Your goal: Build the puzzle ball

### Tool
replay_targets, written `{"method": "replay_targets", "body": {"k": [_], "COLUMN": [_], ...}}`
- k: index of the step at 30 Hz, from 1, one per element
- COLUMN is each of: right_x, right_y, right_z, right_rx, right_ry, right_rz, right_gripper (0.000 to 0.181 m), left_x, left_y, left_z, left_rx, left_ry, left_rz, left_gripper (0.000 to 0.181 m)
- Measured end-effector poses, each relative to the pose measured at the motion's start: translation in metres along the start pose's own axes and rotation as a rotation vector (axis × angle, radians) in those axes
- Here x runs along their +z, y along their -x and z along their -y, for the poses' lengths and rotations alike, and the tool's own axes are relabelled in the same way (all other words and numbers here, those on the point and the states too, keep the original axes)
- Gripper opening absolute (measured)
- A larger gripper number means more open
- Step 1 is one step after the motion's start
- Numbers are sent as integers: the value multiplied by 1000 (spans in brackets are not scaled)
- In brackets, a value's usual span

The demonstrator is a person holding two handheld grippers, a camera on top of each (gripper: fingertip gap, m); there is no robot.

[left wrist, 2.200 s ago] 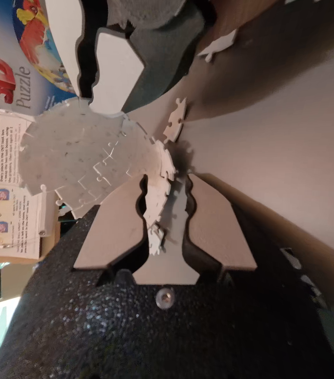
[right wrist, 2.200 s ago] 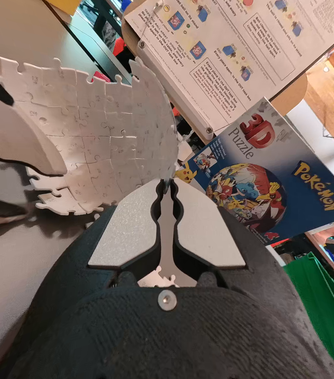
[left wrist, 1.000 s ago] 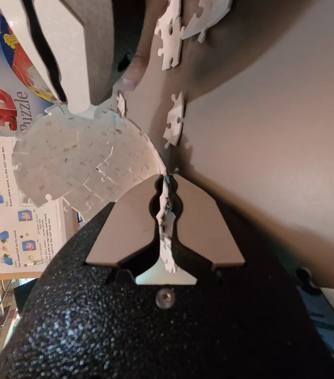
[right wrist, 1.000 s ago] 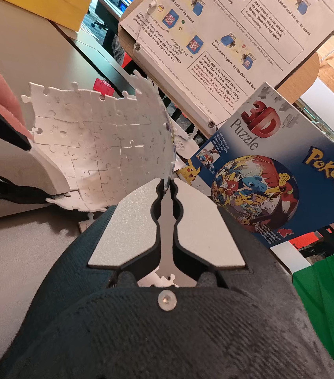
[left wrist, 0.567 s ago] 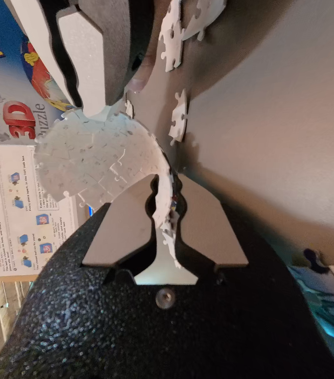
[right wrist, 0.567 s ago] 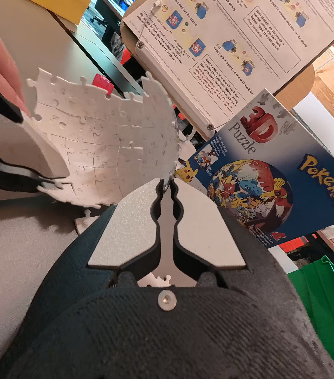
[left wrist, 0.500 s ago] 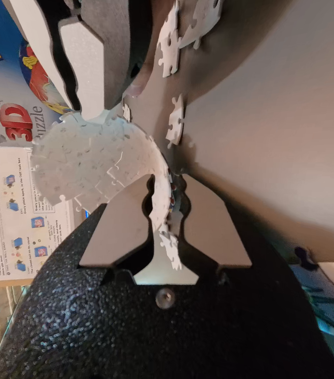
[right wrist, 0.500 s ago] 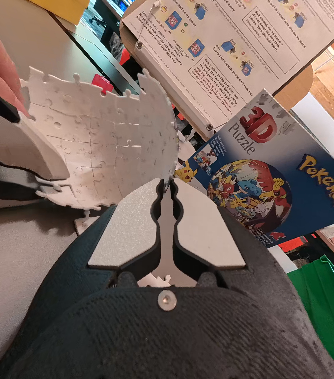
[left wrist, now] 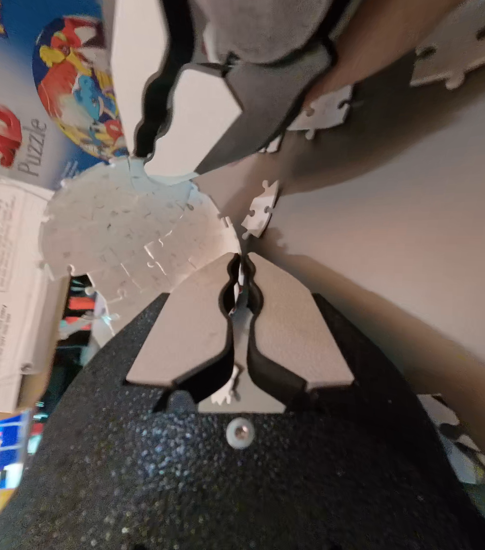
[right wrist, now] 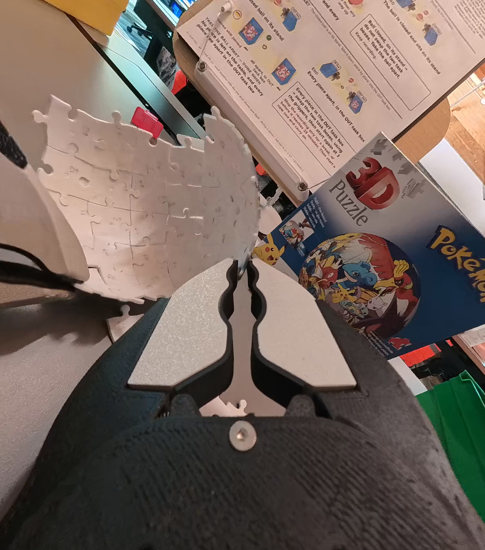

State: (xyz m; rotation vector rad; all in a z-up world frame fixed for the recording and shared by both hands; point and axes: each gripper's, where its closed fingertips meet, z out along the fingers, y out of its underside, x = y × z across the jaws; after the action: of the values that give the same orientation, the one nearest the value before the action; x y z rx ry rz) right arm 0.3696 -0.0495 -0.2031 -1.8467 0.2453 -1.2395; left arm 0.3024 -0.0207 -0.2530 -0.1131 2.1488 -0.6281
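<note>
I have both grippers clamped on 1 curved shell of joined white puzzle pieces [right wrist: 152,208], held above the grey desk [right wrist: 12,401].

Right gripper [right wrist: 242,263]: the fingers are clenched on the shell's thin edge at their tips, and the shell spreads away toward 10 o'clock with its white inner face toward the camera.

Left gripper [left wrist: 242,257]: the fingers are likewise pinched on a rim of the same shell [left wrist: 122,226], which fans out toward 10 o'clock in this view. The edge runs down between the 2 fingers.

In the left wrist view the right gripper enters from 12 o'clock and meets the shell's far rim. In the right wrist view the left gripper comes in from 9 o'clock and covers the shell's lower left part.

Loose puzzle pieces lie on the desk: 1 [left wrist: 260,214] just beyond the left fingertips at 1 o'clock, and others [left wrist: 321,114] farther off at 1 o'clock.

A blue puzzle box [right wrist: 399,253] stands at 3 o'clock of the right fingers, with a printed instruction sheet [right wrist: 309,59] on a board above it.
</note>
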Motion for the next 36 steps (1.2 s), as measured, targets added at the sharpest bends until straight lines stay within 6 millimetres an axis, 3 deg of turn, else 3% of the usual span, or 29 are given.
{"method": "replay_targets", "body": {"k": [3,7,15,19,28,32,36], "right_x": [0,0,0,0,0,0,0], "right_y": [0,-1,-1,-2,-1,-1,-1], "right_z": [0,0,0,0,1,1,0], "right_rx": [-7,-4,-6,-7,-8,-7,-8], "right_ry": [1,-1,-3,-4,-9,-9,-7], "right_rz": [-4,-10,-12,-14,-13,-13,-12], "right_gripper": [7,7,7,7,7,7,7], "left_x": [-1,-2,-4,0,7,10,11], "left_y": [2,4,4,10,9,8,8], "left_z": [-1,-1,-1,-16,-20,-22,-21], "left_rx": [-165,-240,68,44,83,59,60], "left_ry": [-8,-19,-4,70,86,92,84], "left_rz": [-29,-33,100,99,49,35,35], "left_gripper": [2,2,4,36,23,6,6]}}
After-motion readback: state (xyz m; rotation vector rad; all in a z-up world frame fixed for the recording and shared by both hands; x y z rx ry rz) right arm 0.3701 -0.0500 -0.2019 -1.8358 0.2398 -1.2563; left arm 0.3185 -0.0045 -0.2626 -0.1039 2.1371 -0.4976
